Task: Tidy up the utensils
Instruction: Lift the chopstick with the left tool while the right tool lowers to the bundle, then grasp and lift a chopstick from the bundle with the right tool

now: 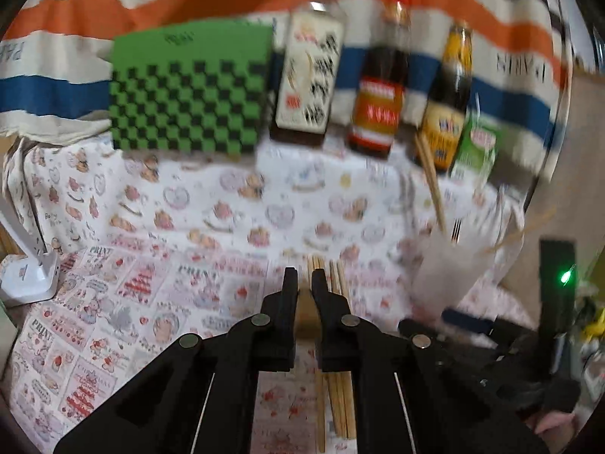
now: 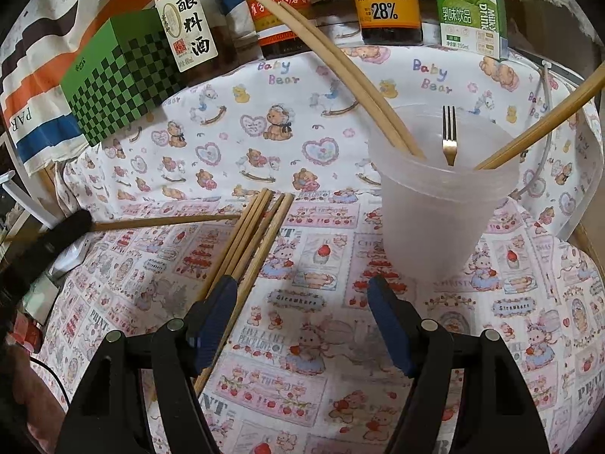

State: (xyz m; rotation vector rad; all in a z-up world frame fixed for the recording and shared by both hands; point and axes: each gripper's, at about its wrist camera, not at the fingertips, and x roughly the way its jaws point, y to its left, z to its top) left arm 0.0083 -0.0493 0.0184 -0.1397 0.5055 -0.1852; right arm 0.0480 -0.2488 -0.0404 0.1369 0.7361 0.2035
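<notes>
- holding 1 chopstick (image 2: pixel 166 221) pinched in the left gripper (image 1: pixel 304 278), jaws clamped on its end, clear of the 4 chopsticks (image 2: pixel 253 234) left on the cloth?
- yes. right gripper (image 2: pixel 302 295) spread apart, empty, near the cup (image 2: pixel 446 204), likely steadying next.

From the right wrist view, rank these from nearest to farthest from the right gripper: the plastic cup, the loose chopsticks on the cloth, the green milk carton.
Measured from the right gripper:
1. Loose chopsticks, on the cloth at its left finger.
2. Plastic cup, ahead to the right.
3. Green milk carton, at the back right.
</notes>
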